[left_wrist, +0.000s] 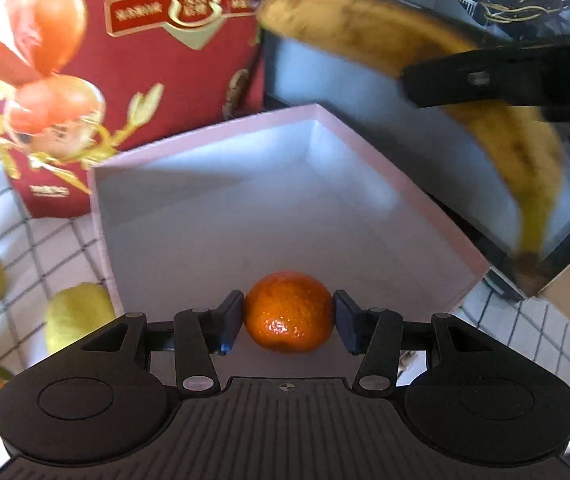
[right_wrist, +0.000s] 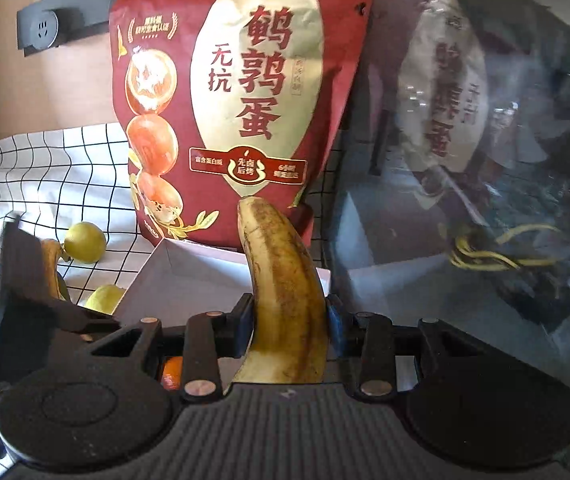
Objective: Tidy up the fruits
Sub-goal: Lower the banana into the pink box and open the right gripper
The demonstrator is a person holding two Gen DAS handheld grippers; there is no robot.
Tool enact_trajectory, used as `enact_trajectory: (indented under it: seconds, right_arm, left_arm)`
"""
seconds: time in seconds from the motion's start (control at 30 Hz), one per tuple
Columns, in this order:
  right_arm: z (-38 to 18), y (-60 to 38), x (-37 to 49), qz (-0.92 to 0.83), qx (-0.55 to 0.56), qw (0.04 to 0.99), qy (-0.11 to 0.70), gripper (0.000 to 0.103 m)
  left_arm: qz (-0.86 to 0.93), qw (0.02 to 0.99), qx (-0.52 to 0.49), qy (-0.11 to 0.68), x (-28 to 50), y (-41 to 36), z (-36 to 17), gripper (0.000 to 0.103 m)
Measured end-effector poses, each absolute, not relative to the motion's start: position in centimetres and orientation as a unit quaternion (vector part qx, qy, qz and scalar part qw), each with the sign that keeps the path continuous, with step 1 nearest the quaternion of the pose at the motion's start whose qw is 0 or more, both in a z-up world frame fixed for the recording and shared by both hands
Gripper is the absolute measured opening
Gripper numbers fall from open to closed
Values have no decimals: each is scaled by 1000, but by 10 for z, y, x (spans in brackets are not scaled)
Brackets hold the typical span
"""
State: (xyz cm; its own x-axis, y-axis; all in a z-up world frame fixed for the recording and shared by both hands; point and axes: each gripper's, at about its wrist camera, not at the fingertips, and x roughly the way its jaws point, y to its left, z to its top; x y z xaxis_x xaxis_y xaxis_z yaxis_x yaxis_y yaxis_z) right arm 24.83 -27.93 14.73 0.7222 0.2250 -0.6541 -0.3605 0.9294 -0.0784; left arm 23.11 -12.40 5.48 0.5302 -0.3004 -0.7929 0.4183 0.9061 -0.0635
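My left gripper [left_wrist: 289,322] has its jaws pinching a mandarin [left_wrist: 289,312], glossy, dimpled peel, round and a bit flattened, held over the near rim of the box [left_wrist: 365,152]. That box is a square of pale pink card, white and smooth inside, sitting on a white cloth [left_wrist: 525,320] with a black grid.

My right gripper [right_wrist: 289,324] pinches a banana [right_wrist: 285,280], long, curved, matte yellow with brown freckling, tip pointing up. From the left wrist view that banana hangs above the box's far right corner.

Behind the box stands a red and gold pouch [right_wrist: 245,100] printed with big characters "鹌鹑蛋" and "无抗". To its right is a dark glossy panel [right_wrist: 485,140] mirroring the pouch. Off the box's left side lie two smooth yellow-green round fruits [left_wrist: 77,316] and another banana [right_wrist: 51,268].
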Motion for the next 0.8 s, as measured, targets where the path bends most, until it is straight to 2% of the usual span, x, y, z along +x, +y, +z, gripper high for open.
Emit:
enact_trajectory:
  seconds: [0.33,0.43,0.63,0.8]
  right_arm:
    - [102,-251,277,206,-89,891,394,37]
    - [83,-246,285,214,-92,881,411,37]
    - [46,-238,308,208,-79,864,453,37]
    - [32,-227,309,206,-63,859,464,37]
  left_arm:
    - [-177,888,64,419,217,-93,70,55]
    - [-172,896,42,407,208,-85,76,51]
    - [-141,921,-32,362,167,-48,107,51]
    - [-85,930,-82,347,126,-7,110,51]
